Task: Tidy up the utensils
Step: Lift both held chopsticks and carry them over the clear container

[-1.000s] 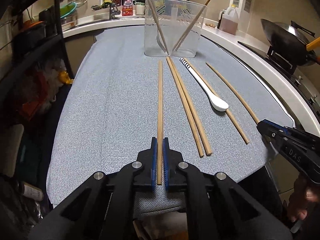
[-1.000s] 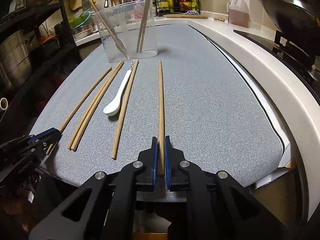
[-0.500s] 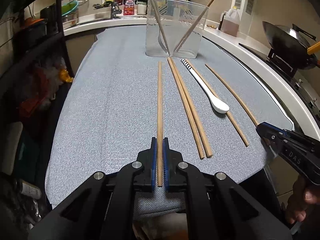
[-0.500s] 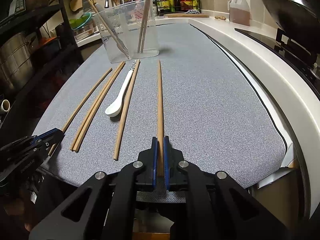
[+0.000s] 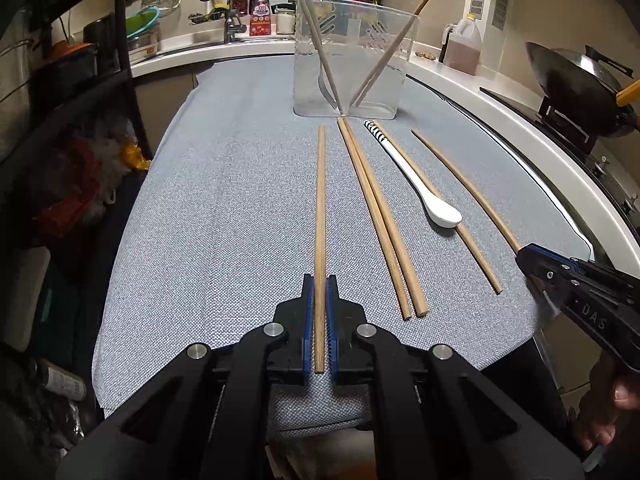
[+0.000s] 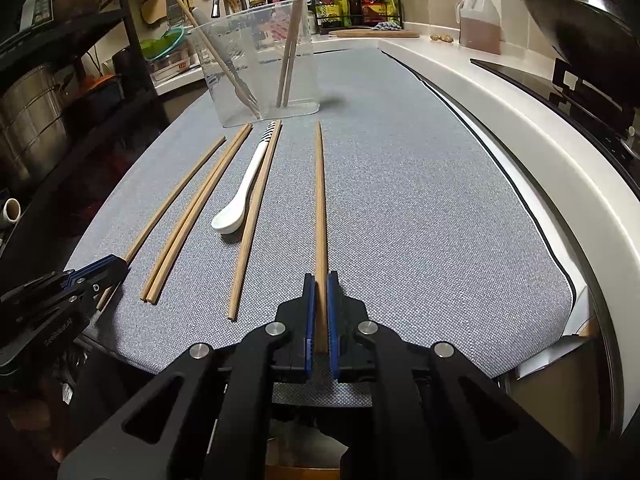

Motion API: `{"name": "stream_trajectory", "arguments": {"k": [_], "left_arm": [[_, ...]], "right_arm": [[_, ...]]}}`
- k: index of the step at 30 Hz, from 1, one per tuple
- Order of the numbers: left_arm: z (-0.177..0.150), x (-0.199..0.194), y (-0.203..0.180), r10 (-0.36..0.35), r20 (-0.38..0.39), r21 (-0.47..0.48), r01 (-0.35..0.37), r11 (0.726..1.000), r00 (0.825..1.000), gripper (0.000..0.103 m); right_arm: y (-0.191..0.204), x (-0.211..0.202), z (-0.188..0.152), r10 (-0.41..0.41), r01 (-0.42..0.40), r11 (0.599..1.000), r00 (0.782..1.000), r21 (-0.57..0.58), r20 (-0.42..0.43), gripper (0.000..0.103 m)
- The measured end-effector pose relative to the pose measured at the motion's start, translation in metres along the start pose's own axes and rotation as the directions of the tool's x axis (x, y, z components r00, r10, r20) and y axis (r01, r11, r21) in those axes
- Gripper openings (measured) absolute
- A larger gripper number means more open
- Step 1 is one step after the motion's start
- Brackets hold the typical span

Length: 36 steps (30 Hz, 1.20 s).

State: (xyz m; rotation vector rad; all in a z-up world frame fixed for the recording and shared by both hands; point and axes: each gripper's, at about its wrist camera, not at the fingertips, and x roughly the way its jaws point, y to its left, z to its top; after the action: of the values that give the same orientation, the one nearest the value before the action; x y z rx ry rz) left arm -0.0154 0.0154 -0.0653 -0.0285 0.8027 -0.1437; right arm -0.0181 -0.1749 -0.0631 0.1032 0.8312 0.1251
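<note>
Left wrist view: your left gripper (image 5: 319, 300) is clamped on one chopstick (image 5: 320, 216); your right gripper (image 6: 319, 300) clamps another chopstick (image 6: 320, 208).
Beyond them, a chopstick pair (image 5: 376, 216) and white spoon (image 5: 420, 184) lie on the grey mat (image 5: 224, 208), before the clear container (image 5: 352, 60).

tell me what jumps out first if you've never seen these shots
Each tongs is shut on a chopstick: the left tongs on one, the right tongs on another, both pointing at the clear bin at the far end of the grey mat. Between them lie more chopsticks and a white spoon.
</note>
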Motion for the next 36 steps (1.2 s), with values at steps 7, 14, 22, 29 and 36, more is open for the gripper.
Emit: {"name": "stream_trajectory", "arguments": {"k": [7, 14, 22, 29, 36], "left_arm": [[0.002, -0.001, -0.001, -0.007, -0.009, -0.002, 0.007, 1.0, 1.0, 0.006], [0.004, -0.017, -0.006, -0.018, 0.022, 0.009, 0.018, 1.0, 1.0, 0.006], [0.006, -0.042, -0.01, -0.027, 0.072, 0.012, 0.026, 1.0, 0.997, 0.006], [0.01, -0.06, -0.015, -0.031, 0.115, 0.024, 0.029, 0.999, 0.993, 0.006], [0.021, -0.077, -0.013, -0.035, 0.161, 0.024, 0.031, 0.999, 0.986, 0.006]], "right_arm": [[-0.003, -0.002, 0.001, 0.006, -0.006, 1.0, 1.0, 0.021, 0.0, 0.006], [0.0, -0.025, 0.008, -0.001, 0.001, 1.0, 0.999, 0.01, 0.051, 0.006], [0.004, -0.055, 0.011, -0.005, 0.005, 1.0, 0.994, -0.007, 0.105, 0.006], [0.004, -0.078, 0.016, -0.005, 0.008, 1.0, 0.988, -0.018, 0.154, 0.006], [0.003, -0.099, 0.026, -0.003, 0.007, 1.0, 0.978, -0.021, 0.206, 0.006]]}}
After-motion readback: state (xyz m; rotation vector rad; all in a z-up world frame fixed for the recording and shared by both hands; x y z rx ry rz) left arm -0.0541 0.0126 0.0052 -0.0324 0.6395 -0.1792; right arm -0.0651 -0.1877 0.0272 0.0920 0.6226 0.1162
